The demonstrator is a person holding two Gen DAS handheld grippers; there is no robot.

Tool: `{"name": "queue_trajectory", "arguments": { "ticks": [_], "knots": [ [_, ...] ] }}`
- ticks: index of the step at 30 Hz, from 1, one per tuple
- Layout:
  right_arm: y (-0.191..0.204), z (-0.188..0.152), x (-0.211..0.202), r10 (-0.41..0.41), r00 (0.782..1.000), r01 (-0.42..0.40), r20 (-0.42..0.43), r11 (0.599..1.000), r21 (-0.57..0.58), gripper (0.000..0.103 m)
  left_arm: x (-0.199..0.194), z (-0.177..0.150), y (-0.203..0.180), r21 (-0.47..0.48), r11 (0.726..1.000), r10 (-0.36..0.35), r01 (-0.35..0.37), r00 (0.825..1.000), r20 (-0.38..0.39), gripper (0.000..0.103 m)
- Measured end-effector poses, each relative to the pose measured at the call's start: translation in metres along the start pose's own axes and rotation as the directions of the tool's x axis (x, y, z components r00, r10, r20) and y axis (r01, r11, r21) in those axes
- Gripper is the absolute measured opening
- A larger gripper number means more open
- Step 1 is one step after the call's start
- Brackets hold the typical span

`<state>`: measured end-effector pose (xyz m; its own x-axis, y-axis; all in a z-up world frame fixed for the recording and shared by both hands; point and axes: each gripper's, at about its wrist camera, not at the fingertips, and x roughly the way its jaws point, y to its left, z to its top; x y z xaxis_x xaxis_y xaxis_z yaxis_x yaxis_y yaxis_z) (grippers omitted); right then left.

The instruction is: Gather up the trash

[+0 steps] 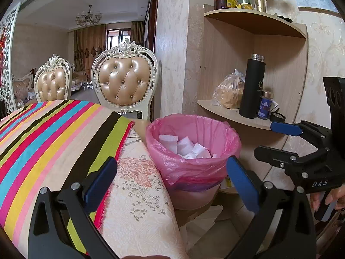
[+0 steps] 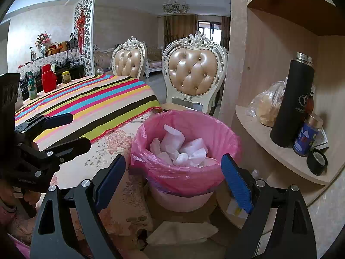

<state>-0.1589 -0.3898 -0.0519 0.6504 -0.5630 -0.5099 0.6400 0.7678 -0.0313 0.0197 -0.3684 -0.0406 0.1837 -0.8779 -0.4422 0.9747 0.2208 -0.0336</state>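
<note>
A bin with a pink liner stands on the floor beside the table, and several crumpled white papers lie inside it. My left gripper is open just short of the bin, with nothing between its blue pads. My right gripper is open too and empty, facing the bin from close by. In the left wrist view the right gripper shows at the right edge. The left gripper shows at the left edge of the right wrist view. No loose trash is in either gripper.
The table with a striped cloth lies to the left, carrying a red flask and jars at its far end. Two padded chairs stand behind. A corner shelf on the right holds a black flask, a bag and a tape roll.
</note>
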Motion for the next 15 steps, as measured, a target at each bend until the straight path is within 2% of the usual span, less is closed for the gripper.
{"name": "queue_trajectory", "arguments": {
  "ticks": [15],
  "knots": [
    [0.0014,-0.0012,0.0010,0.008,1.000,-0.008,0.000,1.000,0.004,0.085,0.0008,0.0043,0.0011,-0.009,1.000,-0.001,0.001,1.000,0.005,0.098]
  ]
}}
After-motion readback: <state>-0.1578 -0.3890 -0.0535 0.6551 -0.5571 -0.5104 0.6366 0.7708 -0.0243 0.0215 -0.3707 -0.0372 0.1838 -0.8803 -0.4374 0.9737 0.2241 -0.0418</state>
